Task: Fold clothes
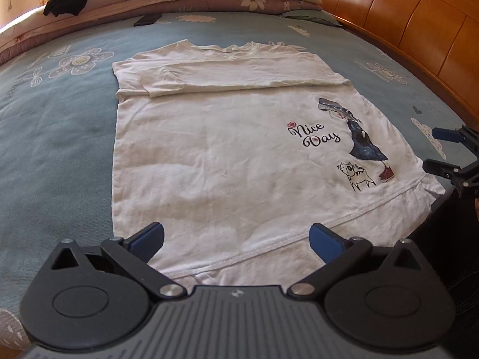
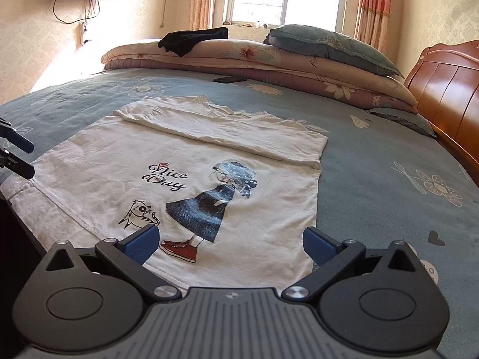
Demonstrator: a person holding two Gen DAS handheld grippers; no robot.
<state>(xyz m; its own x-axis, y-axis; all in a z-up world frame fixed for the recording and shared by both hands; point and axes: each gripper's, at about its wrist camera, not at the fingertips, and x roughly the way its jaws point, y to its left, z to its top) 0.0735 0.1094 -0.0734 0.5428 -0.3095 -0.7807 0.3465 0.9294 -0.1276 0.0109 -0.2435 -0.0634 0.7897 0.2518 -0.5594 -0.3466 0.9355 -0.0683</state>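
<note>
A white T-shirt (image 1: 209, 149) with a "Nice Day" girl-and-cat print lies flat on the blue flowered bed; its far side is folded over onto itself. It also shows in the right wrist view (image 2: 179, 161). My left gripper (image 1: 236, 239) is open, hovering over the near hem at the shirt's left part. My right gripper (image 2: 230, 243) is open over the hem at the print end, its fingers (image 1: 446, 152) showing at the right edge of the left wrist view. The left gripper's fingers (image 2: 15, 155) show at the left edge of the right wrist view.
Folded quilts (image 2: 269, 62) and a grey-blue pillow (image 2: 329, 45) are stacked at the bed's far side, with a black garment (image 2: 191, 40) on top. A dark phone (image 2: 229, 79) lies on the bedspread (image 2: 389, 179). A wooden headboard (image 2: 449, 95) stands at right.
</note>
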